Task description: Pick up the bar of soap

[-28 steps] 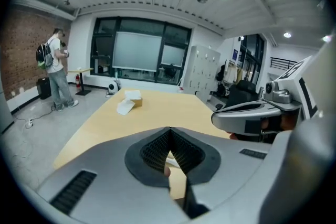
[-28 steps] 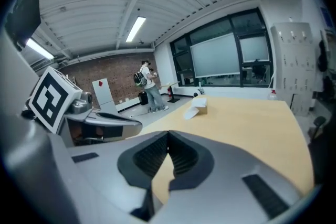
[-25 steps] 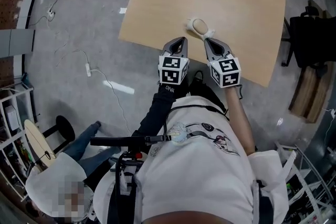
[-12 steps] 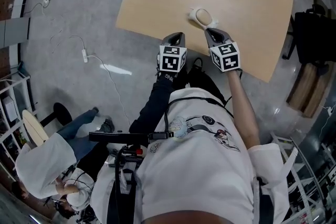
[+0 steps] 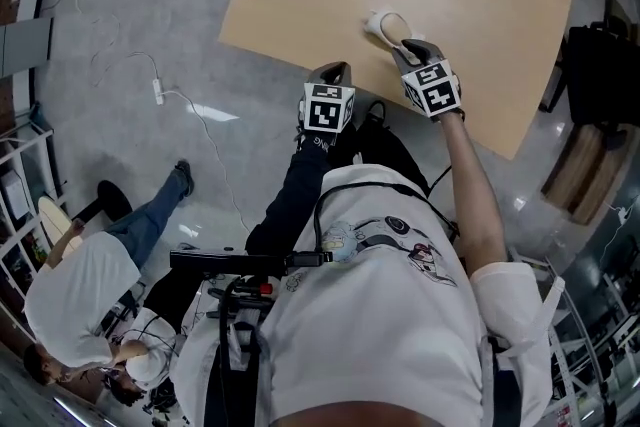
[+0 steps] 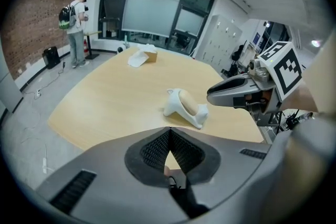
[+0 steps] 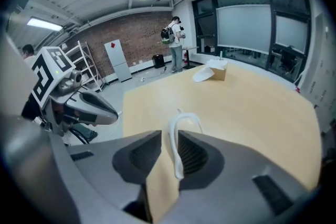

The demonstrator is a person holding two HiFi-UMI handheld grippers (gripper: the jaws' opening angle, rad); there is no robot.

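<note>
We've got our right claw [image 7: 169,132] just cracked open around the dish [image 7: 176,157] rim; left claw [image 6: 169,131] beside it is closed, empty.

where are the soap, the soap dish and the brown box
soap [image 6: 187,102], left gripper view, its rounded top
soap dish [image 6: 172,105], left gripper view, its white left wall
brown box [image 7: 219,75], right gripper view, its front side
</note>
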